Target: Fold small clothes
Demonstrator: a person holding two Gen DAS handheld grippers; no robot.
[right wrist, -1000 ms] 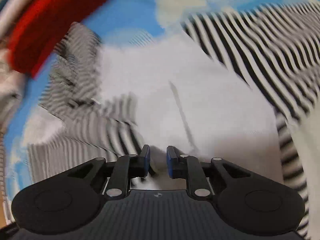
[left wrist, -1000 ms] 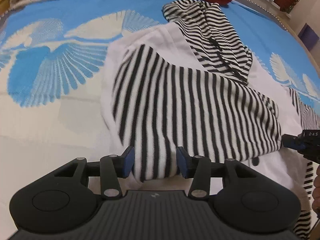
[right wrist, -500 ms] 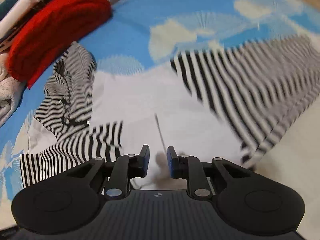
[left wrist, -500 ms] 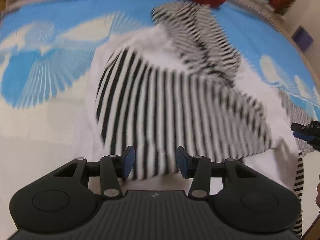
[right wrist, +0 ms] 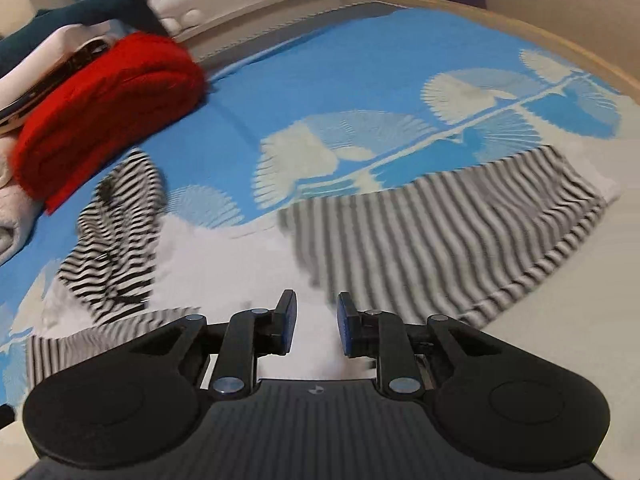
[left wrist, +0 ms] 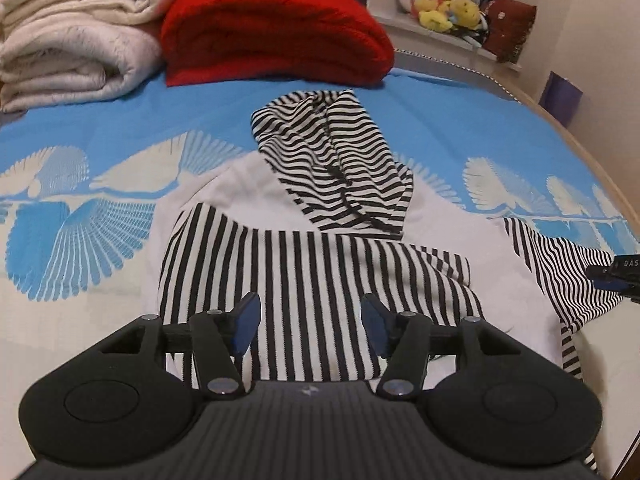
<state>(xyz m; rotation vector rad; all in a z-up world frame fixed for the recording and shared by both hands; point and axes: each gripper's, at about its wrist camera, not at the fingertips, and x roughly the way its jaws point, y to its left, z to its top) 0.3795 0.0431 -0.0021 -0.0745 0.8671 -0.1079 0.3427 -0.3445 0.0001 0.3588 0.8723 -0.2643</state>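
The striped hoodie [left wrist: 320,264] lies spread across the middle of the bed, hood [left wrist: 332,160] pointing toward the far edge where the folded blankets are stacked. White body panel, black-and-white striped sleeves, and the near sleeve [left wrist: 304,304] is already laid across the chest. The other sleeve [right wrist: 448,232] fans out toward the side edge of the bed, blurred in the right wrist view.

This is soft knit, light and floppy, with no stiffness at all. It should drape and bunch wherever it is lifted, and a single layer may peel off the one under it. Best holds, I'd say: a hem, a cuff or a shoulder seam, where the cloth is doubled and won't slip out of the pads. Pinch the flat middle and only a wrinkle comes up.

Left claw [left wrist: 310,326] is released, and its jaws have just been opening: wide apart above the folded sleeve, nothing pinched, stripes showing clear between the pads. Right claw [right wrist: 313,324] has also just been parting, to a narrow gap, and it is empty too, with white cloth behind it rather than in it. Its tip [left wrist: 612,274] peeks in from the edge of the left view, beside the spread sleeve.

Further out: blue bedspread [left wrist: 120,128] with white fan shapes, a red blanket [left wrist: 276,36] and cream blankets [left wrist: 72,40] at the far edge, plush toys [left wrist: 448,8] on the sill beyond.
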